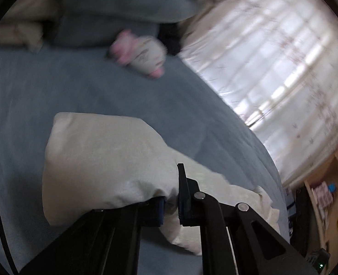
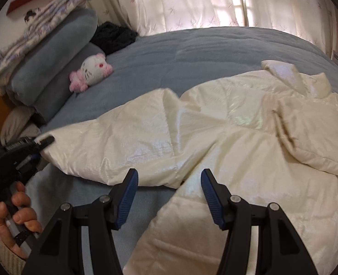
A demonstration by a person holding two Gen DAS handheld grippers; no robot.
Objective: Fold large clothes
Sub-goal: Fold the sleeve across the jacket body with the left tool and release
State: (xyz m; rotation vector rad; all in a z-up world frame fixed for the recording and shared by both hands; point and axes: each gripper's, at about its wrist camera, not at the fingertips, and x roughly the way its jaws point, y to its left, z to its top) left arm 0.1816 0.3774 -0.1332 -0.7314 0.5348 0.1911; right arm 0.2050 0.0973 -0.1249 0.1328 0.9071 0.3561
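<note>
- One cream puffer jacket (image 2: 226, 133) is spread on the blue bedspread (image 2: 192, 50), its body lying toward the right and its collar end toward the far right by the curtain.
- One sleeve (image 2: 123, 146) is stretched out leftward from the body, so its long axis runs roughly left to right across the bed.
- The sleeve's cuff end is clamped between the closed fingers of the left gripper (image 1: 171, 204), seen at the left edge of the right wrist view with the person's hand (image 2: 15, 220) on its handle.
- The right gripper (image 2: 169, 197) is held with its fingers wide apart above the jacket's near edge, touching nothing.
- Bare bedspread is seen beyond the sleeve up to the curtain (image 2: 203, 2), and a narrow strip lies between the sleeve and the near edge.
- At the far left, one plush cat toy (image 2: 91, 73), two stacked blue-grey pillows (image 2: 54, 52), one striped folded blanket (image 2: 40, 20) and one dark garment (image 2: 114, 36) are seen, well apart from the jacket.
</note>
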